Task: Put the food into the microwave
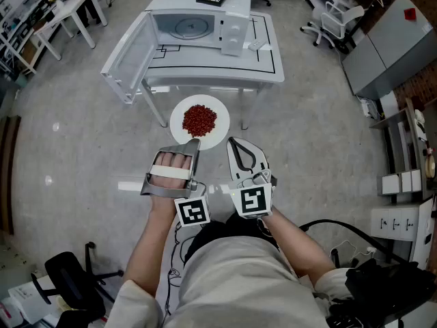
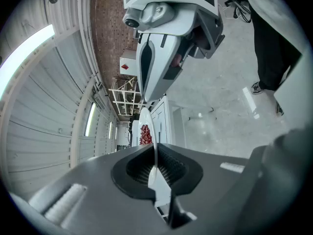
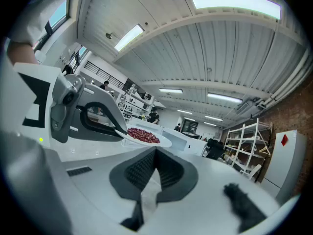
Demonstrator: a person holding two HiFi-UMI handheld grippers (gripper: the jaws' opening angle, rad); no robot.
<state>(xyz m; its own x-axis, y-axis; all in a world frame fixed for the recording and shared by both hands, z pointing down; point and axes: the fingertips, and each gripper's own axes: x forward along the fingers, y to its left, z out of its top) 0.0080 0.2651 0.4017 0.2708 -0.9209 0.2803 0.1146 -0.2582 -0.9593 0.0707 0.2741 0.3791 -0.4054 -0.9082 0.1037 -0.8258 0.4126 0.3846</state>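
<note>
**Well short of the microwave, a plate held by its rim**

Here the left gripper (image 1: 194,142) is clamped on the near edge of a round white plate (image 1: 179,118), its jaws closed on the rim. The plate lies flat and level, out in front of the person and above the floor (image 1: 75,149). A heap of small red food (image 1: 199,119) sits at its middle; it may be beans or berries, too small to tell. Being round, the plate has no long side; its free edge points toward the table (image 1: 263,70).

The right gripper (image 1: 234,142) hangs just beside the plate's right edge, jaws fully together with nothing between them.

The microwave (image 1: 235,29) stands on the table, its opening facing the person. Its door (image 1: 130,57) is swung wide to the left, past the table's corner. The table's front edge lies just beyond the plate in the head view. Open floor spreads to both sides.
</note>
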